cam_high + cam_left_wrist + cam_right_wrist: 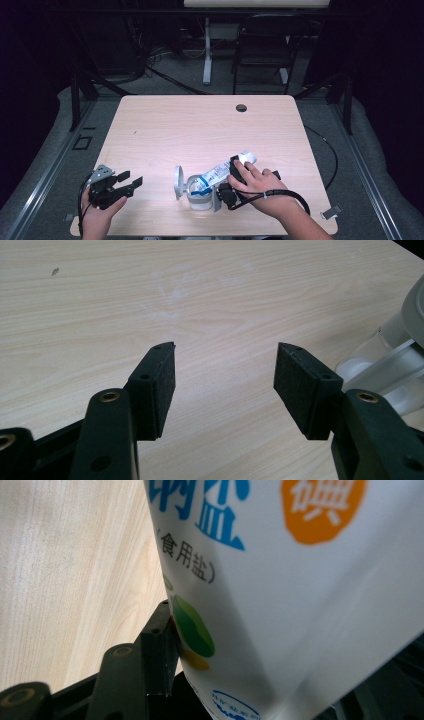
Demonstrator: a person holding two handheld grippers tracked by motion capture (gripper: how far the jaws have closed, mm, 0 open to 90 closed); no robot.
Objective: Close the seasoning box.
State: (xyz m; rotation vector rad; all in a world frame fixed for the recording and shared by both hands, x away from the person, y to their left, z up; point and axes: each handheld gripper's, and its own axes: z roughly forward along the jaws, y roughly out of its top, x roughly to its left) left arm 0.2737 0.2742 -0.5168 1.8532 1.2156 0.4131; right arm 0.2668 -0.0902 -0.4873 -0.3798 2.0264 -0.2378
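A white salt packet [216, 175] with blue print lies tilted, its lower end over the mouth of a clear glass jar [200, 199]. The jar's hinged lid [178, 182] stands open on its left. My right gripper [236, 169] is shut on the packet's upper part. In the right gripper view the packet [300, 595] shows blue characters and an orange badge, and one black pad [160, 645] presses its side; the other jaw is hidden behind it. My left gripper [131, 179] rests open near the table's front left corner. In its own view, the left gripper [227, 375] holds nothing, with the jar [380, 365] to the right.
The light wooden table [200, 125] has a cable hole [241, 108] near its far edge. A black chair [265, 45] and a white desk leg [207, 50] stand on the floor beyond. Cables trail from both grippers at the front edge.
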